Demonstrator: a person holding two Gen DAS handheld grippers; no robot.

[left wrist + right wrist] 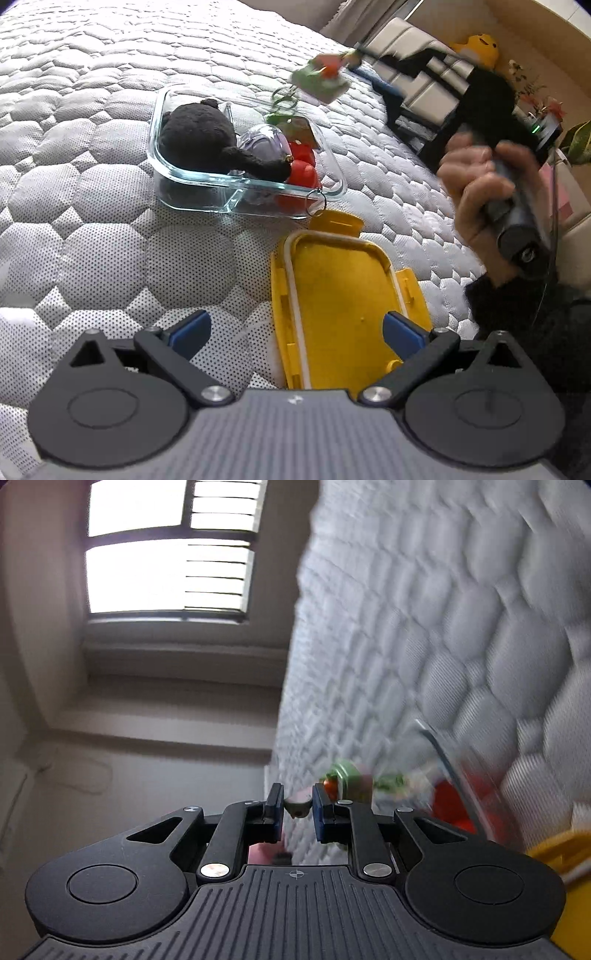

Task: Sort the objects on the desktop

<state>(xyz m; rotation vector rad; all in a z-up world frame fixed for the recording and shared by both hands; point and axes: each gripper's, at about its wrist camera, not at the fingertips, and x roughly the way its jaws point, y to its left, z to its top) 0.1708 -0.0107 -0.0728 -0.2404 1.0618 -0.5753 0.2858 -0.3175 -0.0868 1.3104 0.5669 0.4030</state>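
Note:
A clear glass container [192, 177] sits on the quilted mattress. It holds a black plush toy [207, 140], a purple-tinted clear piece [264, 144] and red items [303, 170]. Its yellow lid [340, 306] lies upside down in front of it. My left gripper [295, 332] is open and empty, low over the lid's near end. My right gripper [298, 806] is shut on a green and red keychain charm [347, 779], which hangs above the container's far right side in the left wrist view [319, 75]. The right wrist view is blurred.
The grey quilted mattress [92, 129] fills the left and far side. A sofa [417, 66] with a yellow plush [478, 46] and plants [580, 136] stand beyond the mattress on the right. A window [166, 550] and wall show in the right wrist view.

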